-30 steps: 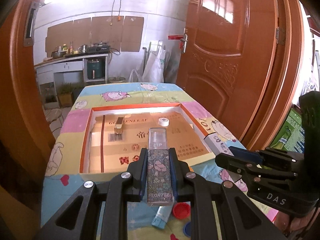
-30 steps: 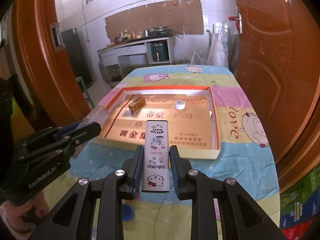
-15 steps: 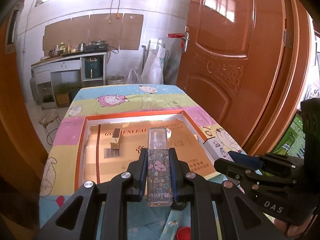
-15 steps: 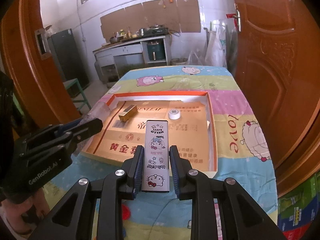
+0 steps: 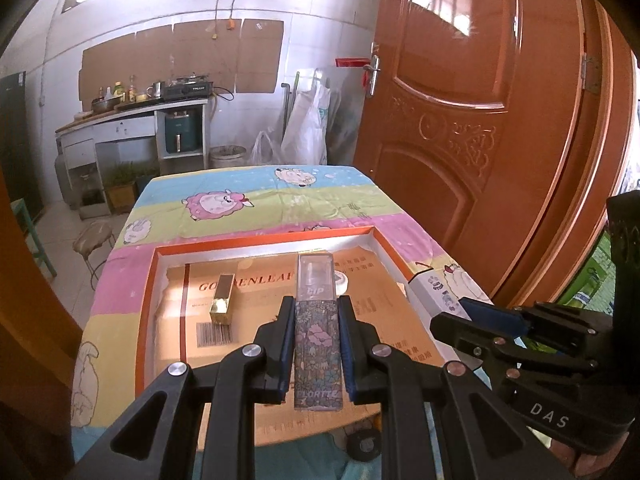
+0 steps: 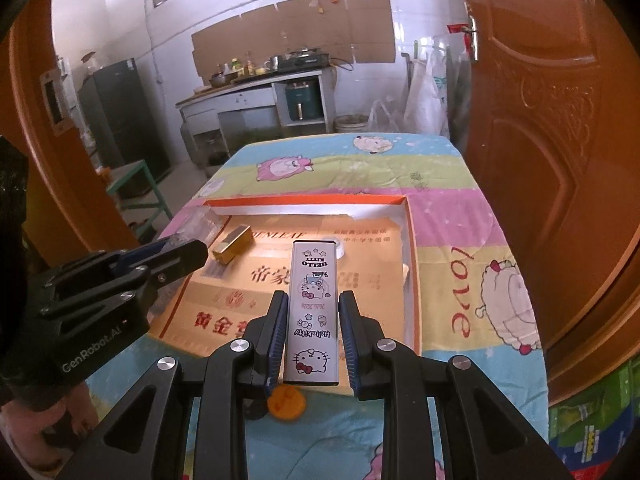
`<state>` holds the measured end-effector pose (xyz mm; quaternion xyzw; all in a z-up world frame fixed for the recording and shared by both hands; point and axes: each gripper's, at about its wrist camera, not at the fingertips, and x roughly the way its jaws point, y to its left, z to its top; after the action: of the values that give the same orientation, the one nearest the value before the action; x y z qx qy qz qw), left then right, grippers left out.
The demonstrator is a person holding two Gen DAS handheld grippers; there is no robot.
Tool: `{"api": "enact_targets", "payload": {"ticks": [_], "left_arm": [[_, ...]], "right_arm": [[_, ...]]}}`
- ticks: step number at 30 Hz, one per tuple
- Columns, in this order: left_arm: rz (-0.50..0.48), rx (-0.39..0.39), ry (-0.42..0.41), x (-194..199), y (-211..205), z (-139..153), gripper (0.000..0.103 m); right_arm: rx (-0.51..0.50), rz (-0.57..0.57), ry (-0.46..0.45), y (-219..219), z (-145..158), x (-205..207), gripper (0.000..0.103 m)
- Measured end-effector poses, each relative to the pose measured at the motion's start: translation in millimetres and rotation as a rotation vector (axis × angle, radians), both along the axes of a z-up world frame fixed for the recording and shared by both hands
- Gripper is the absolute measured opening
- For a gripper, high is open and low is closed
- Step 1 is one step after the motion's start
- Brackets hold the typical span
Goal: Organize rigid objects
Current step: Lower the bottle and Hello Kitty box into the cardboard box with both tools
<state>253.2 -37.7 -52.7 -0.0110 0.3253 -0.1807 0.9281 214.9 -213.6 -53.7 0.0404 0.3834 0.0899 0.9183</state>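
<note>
**A:** Left wrist view first, reading left to right. What did you have?

**B:** My left claw [image 5: 316, 344] was clamped on the floral tube [image 5: 318, 354], its long axis running straight out along my fingers, clear cap forward. It hung over the near edge of the tray [image 5: 145, 320]. Off to the left lay the gold case [image 5: 222, 299], on the tray floor, pointing roughly the same way as my tube. My right claw [image 5: 466, 312] showed at the far right.

**B:** In the right wrist view, my left claw [image 6: 192, 250] sat at the left, just this side of the gold case [image 6: 234, 245]. My right claw [image 6: 314, 330] was closed on the tin [image 6: 314, 314], again lengthwise along the fingers, above the tray's near edge.

**A:** So which way was the drop?

**B:** Forward and down for both, I judged. The bare floor lay straight ahead of each claw; the left one was nearer the gold case, so the tube should land beside it, parallel.
</note>
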Motion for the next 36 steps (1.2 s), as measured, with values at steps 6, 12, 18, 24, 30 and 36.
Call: {"api": "enact_targets", "payload": {"ticks": [6,12,18,24,30,36], "left_arm": [[0.001,0.002,0.018,20.1,-4.1,-4.0,0.020],[0.001,0.002,0.047,41.4,-6.8,-11.5,0.020],[-0.001,0.012,0.066,59.1,-11.5,-17.7,0.020],[0.004,0.022,0.089,78.9,-15.8,-22.6,0.020],[0.011,0.039,0.130,101.1,-18.8,-33.6,0.020],[0.019,0.061,0.168,120.0,-21.0,-43.9,0.020]], "right_arm": [[-0.006,-0.011,0.005,-7.2,-3.8,20.7,0.027],[-0.008,-0.022,0.020,-15.7,-12.8,39.5,0.027],[-0.006,-0.026,0.039,-22.6,-22.5,59.5,0.027],[-0.031,-0.013,0.052,-24.6,-29.6,83.7,0.027],[-0.055,0.000,0.077,-25.1,-37.5,111.5,0.027],[-0.080,0.019,0.101,-22.3,-47.5,134.9,0.027]]}}
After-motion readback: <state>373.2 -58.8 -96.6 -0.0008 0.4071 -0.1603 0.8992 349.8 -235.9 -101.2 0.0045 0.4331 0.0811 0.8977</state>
